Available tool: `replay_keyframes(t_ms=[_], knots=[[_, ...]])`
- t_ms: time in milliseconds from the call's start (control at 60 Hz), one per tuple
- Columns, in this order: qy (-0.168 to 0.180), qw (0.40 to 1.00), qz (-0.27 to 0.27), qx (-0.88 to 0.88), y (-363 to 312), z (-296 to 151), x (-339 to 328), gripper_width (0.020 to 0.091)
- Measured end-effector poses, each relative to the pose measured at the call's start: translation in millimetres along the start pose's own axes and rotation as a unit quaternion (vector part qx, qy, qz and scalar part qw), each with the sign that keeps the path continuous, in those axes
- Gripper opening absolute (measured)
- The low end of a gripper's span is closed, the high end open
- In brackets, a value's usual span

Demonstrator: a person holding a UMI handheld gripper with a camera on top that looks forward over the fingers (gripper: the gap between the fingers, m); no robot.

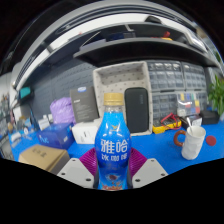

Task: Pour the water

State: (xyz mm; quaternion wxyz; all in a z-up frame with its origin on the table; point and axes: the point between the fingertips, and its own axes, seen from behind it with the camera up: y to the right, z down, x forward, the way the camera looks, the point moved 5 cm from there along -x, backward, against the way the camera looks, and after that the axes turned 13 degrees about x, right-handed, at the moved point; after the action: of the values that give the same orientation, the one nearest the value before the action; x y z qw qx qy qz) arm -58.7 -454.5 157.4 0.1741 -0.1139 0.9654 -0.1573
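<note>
At the bottom centre of the frame, the hand-held gripper (112, 176) is clenched on a blue bottle (112, 148), one finger pressing each side of its lower body. It stands upright with its yellow cap on, so the pour looks not yet begun. Right of centre, on the blue tabletop (160, 148), stands a white cup (194, 141), the likely target. A cardboard box (44, 157) lies at lower left. Farther back, grey drawers (170, 88) fill the upper right. To pour well, the cap must come off first; then carry the bottle level and tip slowly over the cup.
</note>
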Motion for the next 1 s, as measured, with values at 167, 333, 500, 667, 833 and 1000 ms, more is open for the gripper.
replay_keyframes(t_ms=[167, 333, 500, 667, 833, 1000], knots=[[0.023, 0.985, 0.013, 0.171, 36.5, -53.4, -0.9, 0.0385], [0.032, 0.924, 0.013, 0.381, 79.2, -91.0, -1.2, 0.0386], [0.019, 0.824, 0.012, 0.566, 105.4, -104.6, 5.7, 0.0384], [-0.026, 0.733, 0.007, 0.679, 107.3, -102.0, 10.3, 0.0383], [-0.050, 0.638, -0.003, 0.769, 105.8, -99.0, 12.0, 0.0384], [-0.057, 0.600, 0.006, 0.798, 113.1, -98.8, 11.2, 0.0381]])
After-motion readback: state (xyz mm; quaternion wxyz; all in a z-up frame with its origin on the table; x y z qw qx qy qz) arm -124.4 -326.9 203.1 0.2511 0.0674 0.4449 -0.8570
